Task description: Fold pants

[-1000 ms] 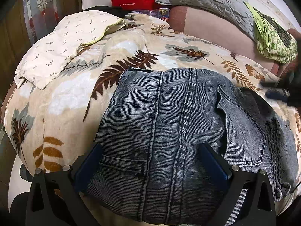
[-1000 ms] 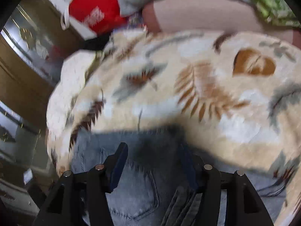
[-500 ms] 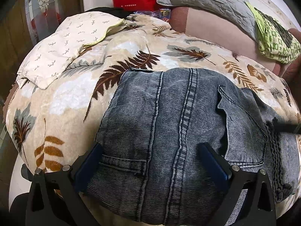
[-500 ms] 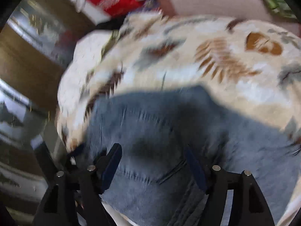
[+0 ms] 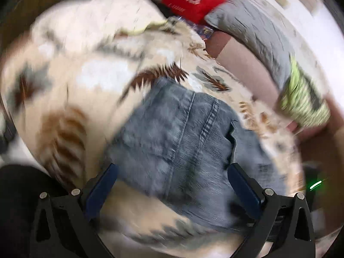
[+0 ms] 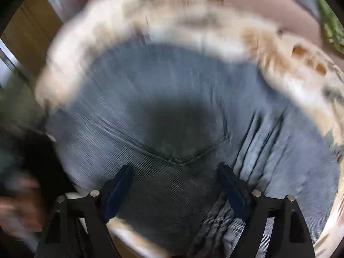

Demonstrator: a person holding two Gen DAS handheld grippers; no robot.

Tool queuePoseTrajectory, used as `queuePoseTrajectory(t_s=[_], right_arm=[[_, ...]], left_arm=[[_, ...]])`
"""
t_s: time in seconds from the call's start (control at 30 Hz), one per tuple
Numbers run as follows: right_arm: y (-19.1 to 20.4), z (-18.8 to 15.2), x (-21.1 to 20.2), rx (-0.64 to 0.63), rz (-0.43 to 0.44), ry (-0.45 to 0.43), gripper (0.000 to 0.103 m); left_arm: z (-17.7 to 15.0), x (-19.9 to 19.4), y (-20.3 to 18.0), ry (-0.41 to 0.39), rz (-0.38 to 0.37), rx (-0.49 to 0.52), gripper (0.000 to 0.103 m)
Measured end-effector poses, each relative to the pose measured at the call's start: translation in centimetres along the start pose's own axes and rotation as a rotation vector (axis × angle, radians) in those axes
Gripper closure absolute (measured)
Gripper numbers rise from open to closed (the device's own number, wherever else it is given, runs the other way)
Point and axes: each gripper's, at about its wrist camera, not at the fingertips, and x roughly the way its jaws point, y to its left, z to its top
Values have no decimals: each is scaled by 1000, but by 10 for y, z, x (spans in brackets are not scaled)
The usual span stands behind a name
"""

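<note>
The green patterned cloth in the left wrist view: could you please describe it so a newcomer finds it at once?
Start at the leaf-print blanket under the folded jeans. Beyond it, against the grey quilted pillow, lies the green patterned cloth, the only bright green fabric.

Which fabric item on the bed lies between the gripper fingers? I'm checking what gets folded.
The blue-grey denim pants, seamed and pocketed; the leaf-print blanket lies beneath, the grey pillow behind.

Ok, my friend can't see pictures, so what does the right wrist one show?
Folded blue jeans fill most of the blurry view, lying on a cream leaf-print blanket. The open right gripper hangs just over them, near a back pocket seam.
</note>
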Motion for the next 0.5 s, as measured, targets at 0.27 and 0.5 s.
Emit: queuePoseTrajectory(t_s=[0.27,0.5], right_arm=[[-3,1,-11,8,39,-31,11],[-2,0,-11,9,65,-46,4]], left_arm=[[-9,18,39,142,-236,-358,1],[9,37,49,107,-257,-419,2]])
